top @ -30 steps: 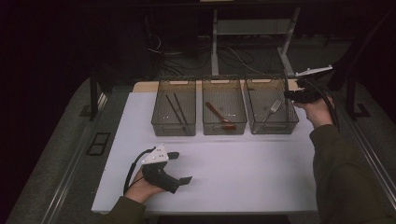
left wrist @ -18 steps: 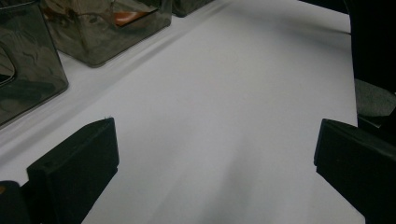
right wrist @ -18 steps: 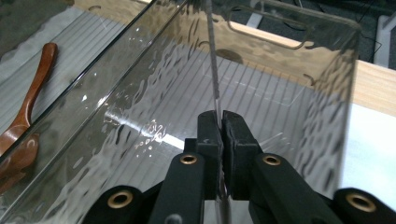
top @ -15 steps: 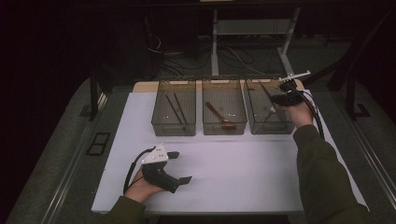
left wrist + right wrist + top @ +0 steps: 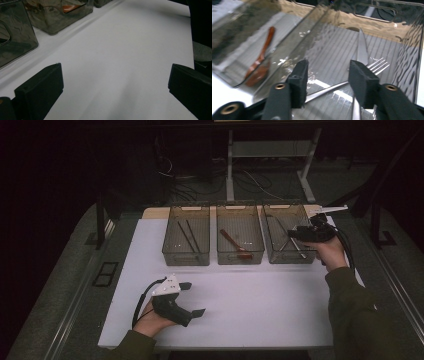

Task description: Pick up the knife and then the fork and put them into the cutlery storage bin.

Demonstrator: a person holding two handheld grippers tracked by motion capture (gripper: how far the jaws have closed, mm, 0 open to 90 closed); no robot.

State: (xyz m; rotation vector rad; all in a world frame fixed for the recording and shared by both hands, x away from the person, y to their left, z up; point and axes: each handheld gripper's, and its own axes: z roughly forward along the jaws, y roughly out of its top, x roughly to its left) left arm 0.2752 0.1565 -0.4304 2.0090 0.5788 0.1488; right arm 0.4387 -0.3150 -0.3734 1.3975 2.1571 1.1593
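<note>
The right gripper (image 5: 295,234) hangs over the right-hand bin (image 5: 272,251) at the desk's far edge; its jaws have just been opening and grasp nothing. Below them a fork (image 5: 342,85) and a knife (image 5: 362,50) lie crossed on the bin floor. The left gripper (image 5: 192,299), jaws spread wide and empty, rests on the white desk (image 5: 260,305) near its front left corner.

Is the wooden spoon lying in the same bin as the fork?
No: in the right gripper view the wooden spoon lies in the neighbouring bin, a clear wall apart from the fork in its own bin.
</note>
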